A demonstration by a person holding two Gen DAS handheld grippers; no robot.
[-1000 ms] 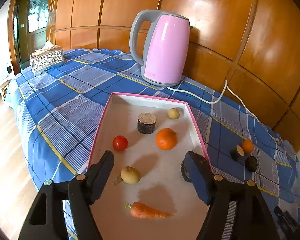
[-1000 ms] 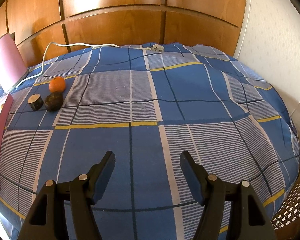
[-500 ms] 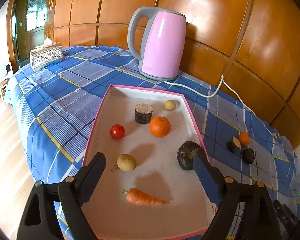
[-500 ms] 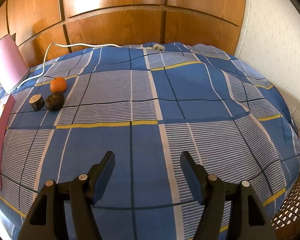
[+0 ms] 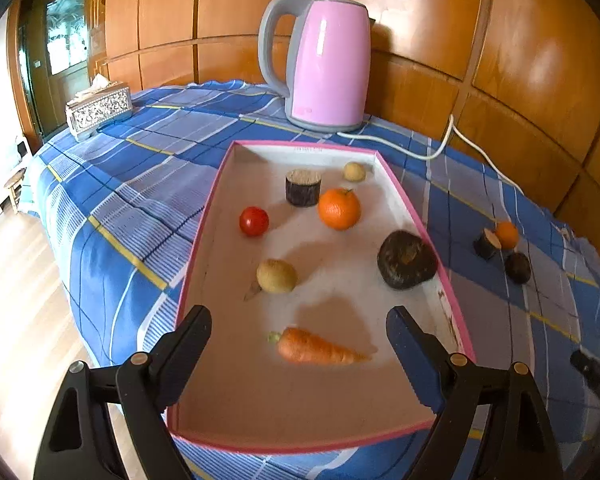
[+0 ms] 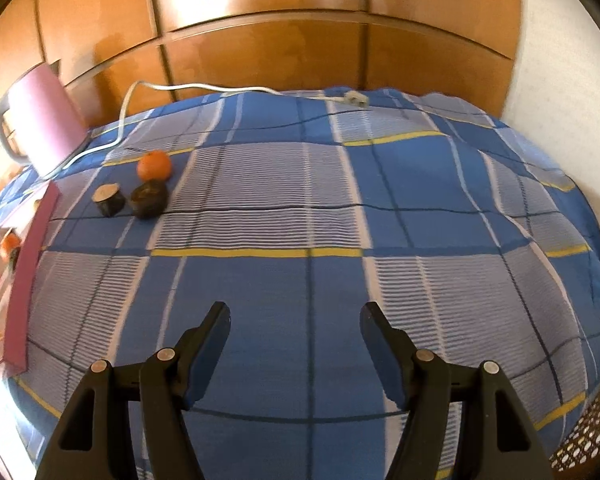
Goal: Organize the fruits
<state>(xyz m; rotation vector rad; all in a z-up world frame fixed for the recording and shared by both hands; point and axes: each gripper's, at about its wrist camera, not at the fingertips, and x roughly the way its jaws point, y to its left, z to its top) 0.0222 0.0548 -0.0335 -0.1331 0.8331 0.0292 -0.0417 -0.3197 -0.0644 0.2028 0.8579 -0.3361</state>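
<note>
A pink-rimmed tray holds a dark round fruit against its right rim, an orange, a tomato, a dark stump-like piece, two pale round fruits and a carrot. My left gripper hangs open above the tray's near half, gripping nothing. On the cloth right of the tray lie a small orange, a cut dark piece and a dark round fruit. My right gripper stands open over bare cloth, far from them.
A pink kettle stands behind the tray, its white cord trailing along the wall to a plug. A tissue box sits at the far left. The table edge drops to the floor on the left. A woven basket shows at the lower right.
My left gripper widened and let go of the dark round fruit, which now rests by the tray's right rim; the gripper drew back toward the tray's near end. The right gripper only turned slightly.
</note>
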